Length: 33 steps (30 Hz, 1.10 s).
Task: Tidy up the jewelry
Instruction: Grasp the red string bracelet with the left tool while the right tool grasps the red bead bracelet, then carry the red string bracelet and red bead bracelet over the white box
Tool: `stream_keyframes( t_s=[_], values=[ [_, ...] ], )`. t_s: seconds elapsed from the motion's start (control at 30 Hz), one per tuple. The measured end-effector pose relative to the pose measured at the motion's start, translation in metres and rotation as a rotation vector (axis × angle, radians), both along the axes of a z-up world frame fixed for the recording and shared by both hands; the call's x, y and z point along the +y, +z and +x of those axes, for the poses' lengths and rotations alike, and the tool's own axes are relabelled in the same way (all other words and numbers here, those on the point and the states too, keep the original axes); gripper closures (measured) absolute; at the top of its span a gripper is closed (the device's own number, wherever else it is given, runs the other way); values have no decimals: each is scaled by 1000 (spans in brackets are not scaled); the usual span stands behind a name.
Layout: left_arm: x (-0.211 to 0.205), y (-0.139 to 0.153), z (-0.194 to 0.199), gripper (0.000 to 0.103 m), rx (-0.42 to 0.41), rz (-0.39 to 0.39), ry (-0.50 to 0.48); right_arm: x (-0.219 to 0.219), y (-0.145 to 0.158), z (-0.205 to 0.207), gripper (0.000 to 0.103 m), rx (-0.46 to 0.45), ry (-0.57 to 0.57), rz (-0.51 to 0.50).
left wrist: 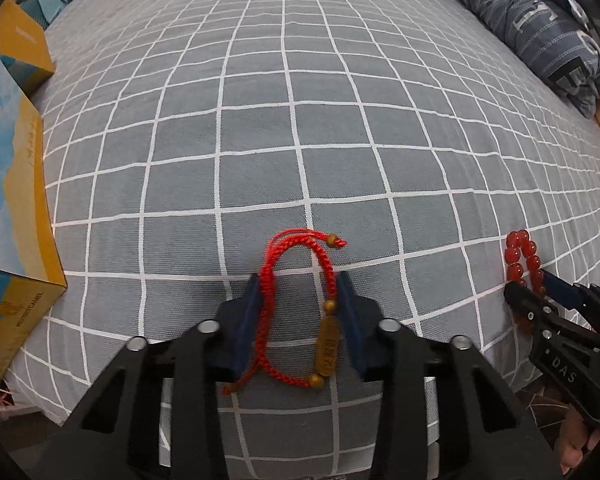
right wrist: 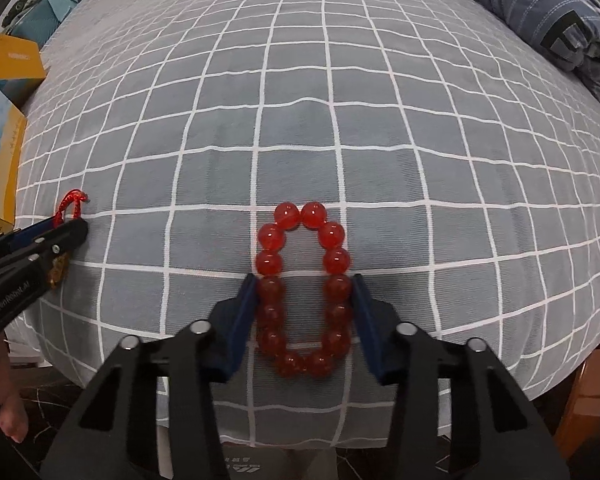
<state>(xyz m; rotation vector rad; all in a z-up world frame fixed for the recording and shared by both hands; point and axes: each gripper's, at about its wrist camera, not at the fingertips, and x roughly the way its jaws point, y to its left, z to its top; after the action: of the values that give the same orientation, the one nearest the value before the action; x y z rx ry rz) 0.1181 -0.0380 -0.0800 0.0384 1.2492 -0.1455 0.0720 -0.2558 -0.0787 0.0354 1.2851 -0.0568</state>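
Note:
A red braided cord bracelet (left wrist: 324,256) with a gold tube charm (left wrist: 327,346) lies on the grey checked bedsheet (left wrist: 300,140). My left gripper (left wrist: 300,280) points down at it, its blue pads pressing the cord from both sides and squeezing the loop narrow. A bracelet of large red beads (right wrist: 272,236) lies further right on the sheet. My right gripper (right wrist: 305,280) is shut on it, pads against the beads on either side. Each gripper shows in the other's view: the right gripper (left wrist: 528,280) on the beads (left wrist: 518,242), the left gripper (right wrist: 72,232) on the cord (right wrist: 70,202).
A blue and yellow box (left wrist: 8,184) stands at the bed's left edge, with a yellow box (left wrist: 22,44) behind it. A folded blue quilt (left wrist: 540,28) lies at the far right. The bed's near edge runs just below both grippers. A person's hand (right wrist: 8,416) shows low on the left.

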Motion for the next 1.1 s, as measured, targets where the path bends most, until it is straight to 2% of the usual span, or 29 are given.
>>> stream_keyframes(
  t_s=[0.03,0.1,0.17,0.2,0.23,0.63,1.1],
  values=[
    [1,0,0,81,0,-5,-1,-3,2,-1,75,-4,1,-2],
    [4,3,3,92,-5,-15,7,-9,7,-1,77,-14,-5,5],
    [7,8,1,92,-23,-23,18,-14,16,-3,77,-31,-9,12],
    [8,11,2,93,-34,-25,23,-16,22,-4,86,-45,-5,11],
    [9,12,2,93,-38,-28,22,-18,28,-7,91,-55,-4,17],
    [9,30,3,93,-78,-40,27,-24,51,-10,90,-109,-9,29],
    [0,47,-10,93,-143,-53,33,-26,111,-16,90,-223,-6,36]
  ],
)
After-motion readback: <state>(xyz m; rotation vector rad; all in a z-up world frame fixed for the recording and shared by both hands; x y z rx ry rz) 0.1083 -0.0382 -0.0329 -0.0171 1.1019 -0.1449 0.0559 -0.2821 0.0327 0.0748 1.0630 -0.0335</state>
